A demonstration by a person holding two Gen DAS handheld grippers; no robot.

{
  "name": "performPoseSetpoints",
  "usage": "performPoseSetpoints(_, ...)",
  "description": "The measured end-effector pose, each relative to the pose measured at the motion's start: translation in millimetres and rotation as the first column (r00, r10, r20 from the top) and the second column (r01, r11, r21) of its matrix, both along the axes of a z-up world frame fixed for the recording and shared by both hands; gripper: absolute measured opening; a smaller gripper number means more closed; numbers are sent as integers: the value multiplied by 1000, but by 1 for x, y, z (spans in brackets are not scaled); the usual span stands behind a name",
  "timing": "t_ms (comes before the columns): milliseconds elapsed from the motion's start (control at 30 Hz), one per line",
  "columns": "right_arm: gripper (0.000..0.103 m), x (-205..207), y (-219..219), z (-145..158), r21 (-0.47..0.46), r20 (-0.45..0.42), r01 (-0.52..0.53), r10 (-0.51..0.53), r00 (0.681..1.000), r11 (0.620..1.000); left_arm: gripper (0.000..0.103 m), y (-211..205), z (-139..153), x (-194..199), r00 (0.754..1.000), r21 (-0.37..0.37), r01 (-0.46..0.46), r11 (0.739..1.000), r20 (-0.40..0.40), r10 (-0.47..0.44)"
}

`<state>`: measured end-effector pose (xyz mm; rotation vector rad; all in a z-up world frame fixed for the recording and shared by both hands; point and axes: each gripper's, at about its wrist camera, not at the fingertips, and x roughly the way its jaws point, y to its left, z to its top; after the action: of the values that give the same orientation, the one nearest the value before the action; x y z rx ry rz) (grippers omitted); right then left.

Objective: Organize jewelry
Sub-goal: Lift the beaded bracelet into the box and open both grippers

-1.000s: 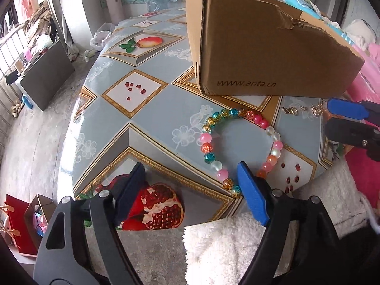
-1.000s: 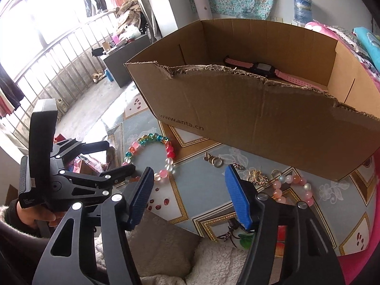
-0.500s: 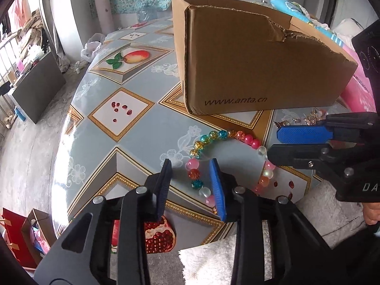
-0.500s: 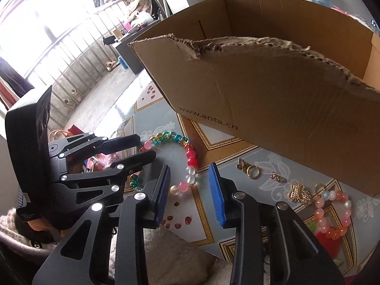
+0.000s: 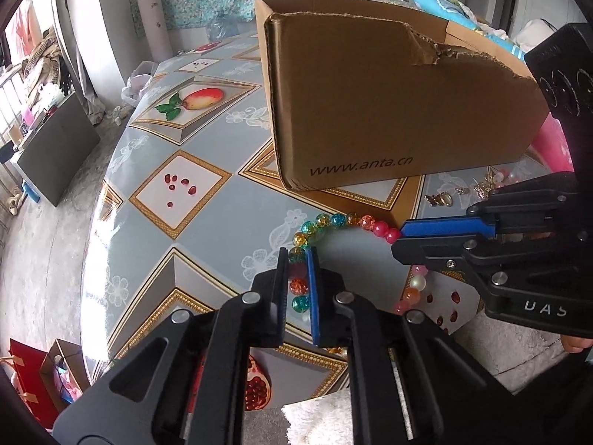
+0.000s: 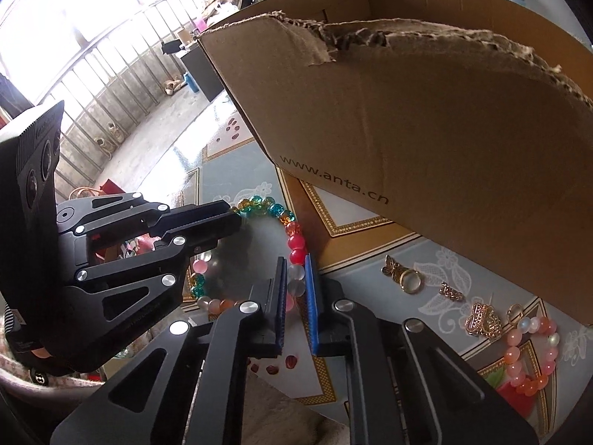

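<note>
A colourful beaded necklace lies in a loop on the patterned table in front of a torn cardboard box. My left gripper is shut on the loop's left side. My right gripper is shut on its right side, over a clear bead and a red one. The right gripper shows in the left wrist view. The left gripper shows in the right wrist view. The necklace stays low on the table.
Small gold rings and charms and a pink-orange bead bracelet lie right of the necklace, before the box. The table edge drops to the floor at the left. White fluffy cloth lies at the near edge.
Both grippers moved forward and down onto the necklace and closed from wide open to shut on its beads, left side and right side.
</note>
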<state>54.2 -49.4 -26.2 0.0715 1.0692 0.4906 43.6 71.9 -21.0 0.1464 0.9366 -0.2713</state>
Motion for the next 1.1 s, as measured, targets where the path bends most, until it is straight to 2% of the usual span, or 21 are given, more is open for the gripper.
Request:
performPoseSetpoints(100, 10, -1, -6, 2, 33, -6, 8, -7, 1000, 999, 9, 4, 6, -3, 1000, -45, -1, 999, -6, 1)
performPoseSetpoints(300, 10, -9, -22, 18, 94, 20, 9, -11, 1000, 996, 9, 7, 32, -17, 1000, -102, 6, 995, 29, -3)
performPoseSetpoints(533, 10, -15, -35, 50, 155, 93, -3, -12, 996, 988, 9, 6, 81, -37, 988, -181, 75, 981, 146, -49)
performPoseSetpoints(767, 10, -22, -46, 91, 199, 208, -27, -16, 978, 980, 9, -2, 135, -39, 965, -227, 148, 963, 245, -90)
performPoseSetpoints(900, 10, -22, -56, 121, 221, 282, -43, -22, 959, 974, 9, -9, 169, -35, 944, -231, 196, 953, 308, -119)
performPoseSetpoints(1100, 10, 10, -82, 159, 239, 353, -37, -51, 934, 970, 9, -29, 207, -5, 915, -233, 257, 938, 372, -158)
